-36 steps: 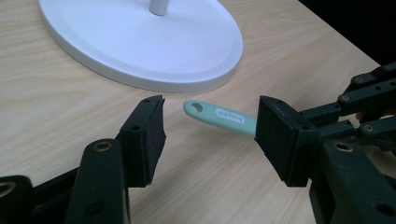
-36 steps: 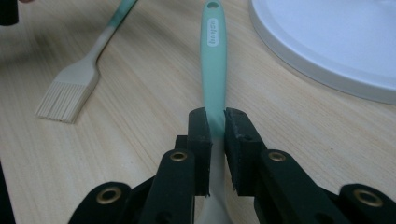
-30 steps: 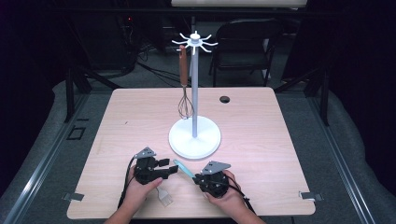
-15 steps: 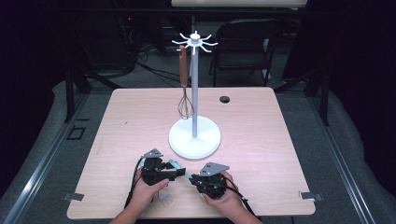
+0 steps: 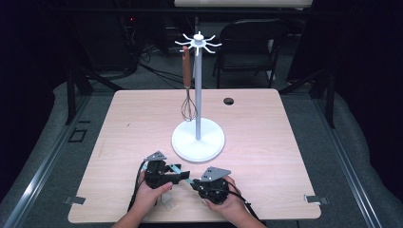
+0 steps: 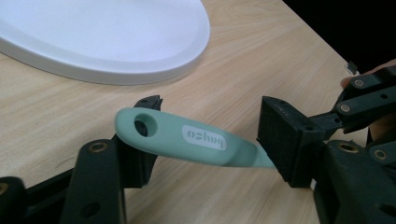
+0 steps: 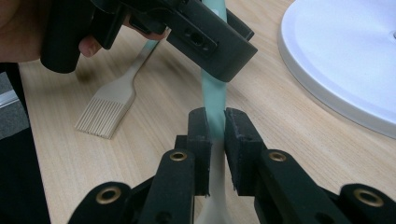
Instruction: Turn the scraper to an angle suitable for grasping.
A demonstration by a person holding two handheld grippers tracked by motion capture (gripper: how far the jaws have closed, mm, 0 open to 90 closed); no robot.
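We hold the mint handle off the surface in the right claw, its jaws clenched on the shaft so the holed end sticks out free. The left claw stands released around that end, handle between its jaws, likely to take it for the stand. A brush lies nearby.

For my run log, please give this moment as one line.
right claw: shut on mint-green handle | left claw: open around its hole end | brush: flat on table | whisk: hanging on stand
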